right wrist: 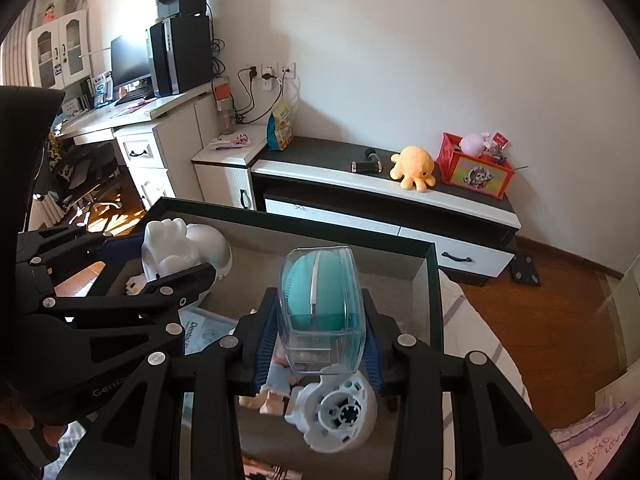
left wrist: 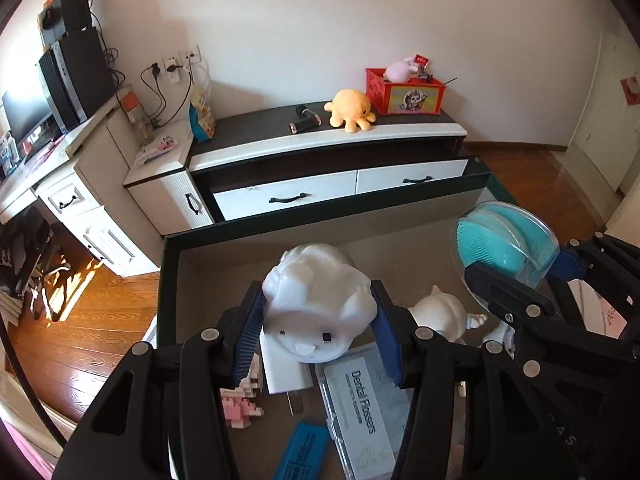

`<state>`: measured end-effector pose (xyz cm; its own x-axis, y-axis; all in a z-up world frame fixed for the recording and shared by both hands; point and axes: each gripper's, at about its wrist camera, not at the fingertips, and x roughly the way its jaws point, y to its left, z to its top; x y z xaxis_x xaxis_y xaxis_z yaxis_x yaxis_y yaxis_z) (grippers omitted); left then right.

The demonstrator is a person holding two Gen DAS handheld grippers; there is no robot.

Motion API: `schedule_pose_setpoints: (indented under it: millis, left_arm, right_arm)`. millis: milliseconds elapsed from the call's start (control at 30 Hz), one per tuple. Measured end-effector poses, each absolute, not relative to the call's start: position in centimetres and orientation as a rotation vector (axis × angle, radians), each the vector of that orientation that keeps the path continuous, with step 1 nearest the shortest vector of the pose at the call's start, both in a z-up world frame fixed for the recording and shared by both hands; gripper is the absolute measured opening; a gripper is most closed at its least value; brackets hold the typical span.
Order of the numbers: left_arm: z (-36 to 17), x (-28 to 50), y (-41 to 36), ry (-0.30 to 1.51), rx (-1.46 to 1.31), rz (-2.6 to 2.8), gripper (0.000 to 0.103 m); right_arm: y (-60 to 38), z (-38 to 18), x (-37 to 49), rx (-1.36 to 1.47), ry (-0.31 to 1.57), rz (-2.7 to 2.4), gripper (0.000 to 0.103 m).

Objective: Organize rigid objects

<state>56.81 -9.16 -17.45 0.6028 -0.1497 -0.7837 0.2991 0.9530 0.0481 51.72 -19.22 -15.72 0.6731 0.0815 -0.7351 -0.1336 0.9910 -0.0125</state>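
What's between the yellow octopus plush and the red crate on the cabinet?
Nothing. The octopus plush and red crate sit side by side on the cabinet top, nearly touching; shows in both wrist views.

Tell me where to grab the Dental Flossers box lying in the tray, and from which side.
Take the Dental Flossers box across its two long edges, coming from above. It lies flat on the tray floor, so only the narrow width would likely fit between the fingers. The blue box crowds one long edge, and the left gripper, holding the white figurine, hangs over one end.
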Motion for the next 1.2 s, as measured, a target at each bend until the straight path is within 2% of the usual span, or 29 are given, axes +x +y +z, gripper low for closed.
schedule_pose_setpoints:
  millis: [167, 233, 300, 333, 400, 467, 500, 533, 900, 1200]
  left_arm:
    - [-17.9, 57.2, -9.7, 0.892, 0.178, -0.251, 0.053]
    - [-17.6, 56.8, -9.6, 0.877, 0.18, -0.239, 0.06]
    - [-17.1, 56.2, -9.3, 0.863, 0.183, -0.222, 0.076]
    - [-16.8, 55.9, -9.0, 0.855, 0.177, -0.217, 0.079]
    - [-15.9, 54.6, -8.2, 0.84, 0.155, -0.21, 0.088]
    - [-14.8, 53.0, -7.3, 0.809, 0.132, -0.208, 0.095]
    - [-14.1, 51.9, -6.9, 0.787, 0.118, -0.2, 0.1]
    - [-13.3, 50.6, -6.5, 0.759, 0.103, -0.197, 0.1]
    - [-7.3, 31.6, -3.9, 0.422, 0.121, -0.11, 0.103]
    - [-6.4, 19.6, -2.6, 0.339, 0.096, -0.067, 0.103]
  right_arm:
    - [-20.2, -16.9, 53.2, -0.026, 0.875, 0.132, 0.039]
    - [-20.3, -16.7, 53.0, -0.042, 0.864, 0.105, 0.04]
    - [-20.7, -16.3, 52.4, -0.009, 0.841, 0.11, 0.04]
    - [-20.9, -16.0, 52.0, 0.006, 0.835, 0.109, 0.041]
    - [-21.5, -15.1, 50.7, 0.032, 0.805, 0.109, 0.046]
    - [-21.7, -14.0, 49.1, 0.038, 0.773, 0.107, 0.06]
    - [-21.8, -13.3, 48.0, 0.046, 0.748, 0.111, 0.072]
    - [-21.8, -12.4, 46.7, 0.053, 0.719, 0.114, 0.083]
    - [-19.2, -6.7, 29.9, 0.014, 0.494, 0.113, 0.087]
    - [-18.5, -5.1, 17.8, 0.038, 0.383, 0.076, 0.088]
